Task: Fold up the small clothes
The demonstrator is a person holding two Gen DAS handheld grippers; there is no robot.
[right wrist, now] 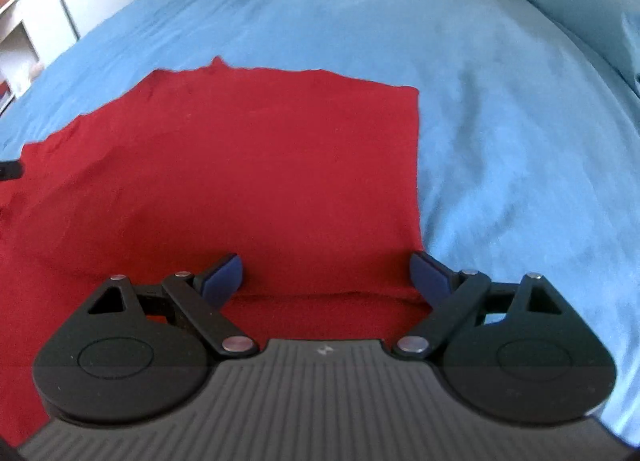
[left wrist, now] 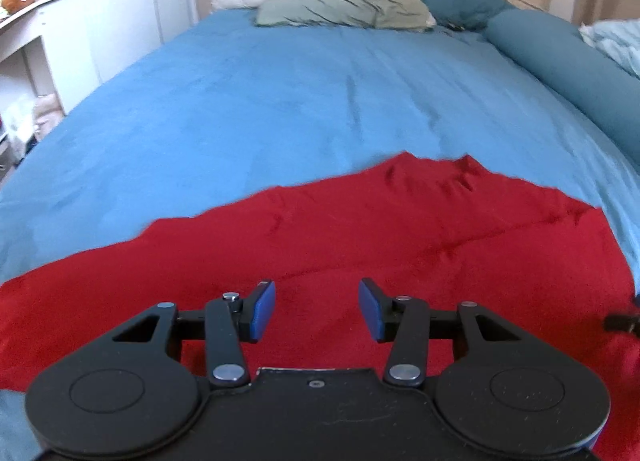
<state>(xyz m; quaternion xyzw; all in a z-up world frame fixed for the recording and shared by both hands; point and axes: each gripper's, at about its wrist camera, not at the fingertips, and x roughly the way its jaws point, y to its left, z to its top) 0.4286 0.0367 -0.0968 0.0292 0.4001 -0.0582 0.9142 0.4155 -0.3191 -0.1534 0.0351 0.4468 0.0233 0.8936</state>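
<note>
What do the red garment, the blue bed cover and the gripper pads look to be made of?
Red garment: soft matte knit, probably cotton jersey; it creases softly and lies limp.
Blue bed cover: brushed, suede-like fabric, with a mottled nap and no sheen.
Blue pads on the left hand-held gripper: smooth and matte, perhaps rubber or plastic.

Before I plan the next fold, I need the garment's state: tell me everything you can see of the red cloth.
The red cloth garment is plain, soft-looking knit fabric lying mostly flat on the blue bedspread, lightly wrinkled. Its right edge runs straight; the far edge is uneven. A fold or hem line crosses near the open right gripper. Nothing grips it.
</note>
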